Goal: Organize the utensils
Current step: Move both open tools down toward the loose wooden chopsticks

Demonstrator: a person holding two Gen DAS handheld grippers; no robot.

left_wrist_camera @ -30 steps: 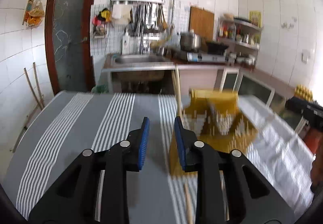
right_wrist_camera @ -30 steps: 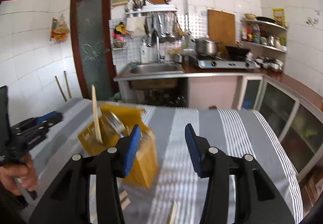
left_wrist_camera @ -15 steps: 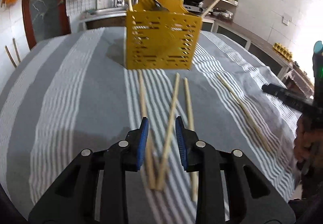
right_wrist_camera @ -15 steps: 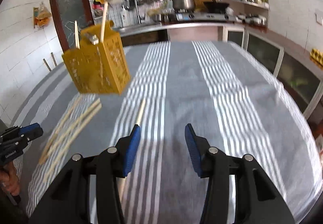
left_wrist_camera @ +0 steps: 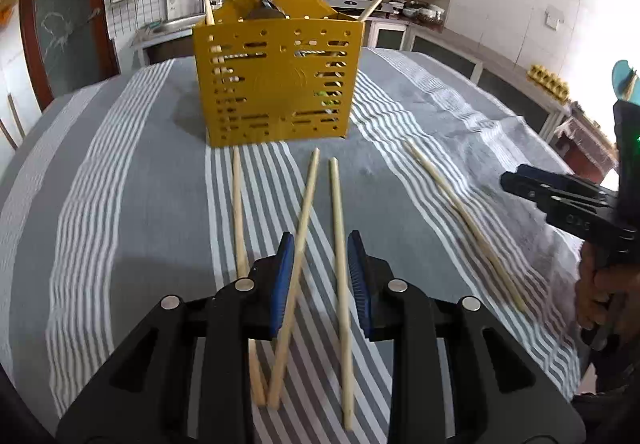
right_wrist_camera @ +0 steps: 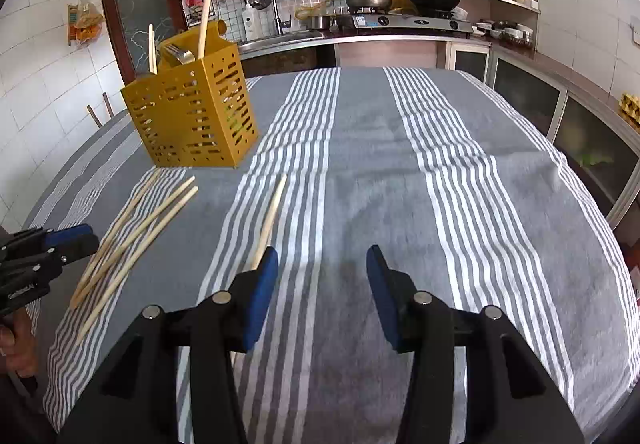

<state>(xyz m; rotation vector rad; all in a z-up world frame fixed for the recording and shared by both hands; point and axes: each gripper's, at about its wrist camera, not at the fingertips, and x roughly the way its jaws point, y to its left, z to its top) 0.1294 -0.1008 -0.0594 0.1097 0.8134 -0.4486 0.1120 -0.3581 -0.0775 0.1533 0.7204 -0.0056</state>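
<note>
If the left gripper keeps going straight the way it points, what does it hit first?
Probably the two chopsticks lying between the open left gripper fingers, then the striped cloth; depth is unclear.

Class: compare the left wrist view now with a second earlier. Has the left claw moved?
Yes. The left claw has come down and tipped toward the table: the fixed kitchen sink has slid to the frame's top, and the yellow utensil holder now stands ahead.

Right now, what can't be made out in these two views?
- Holder contents: both views, walls hide all but the tops.
- Lone chopstick's near end: right view, behind the right claw.
- Left chopstick's lower part: left view, partly behind the left claw.
- Shelf jars: too small.
</note>
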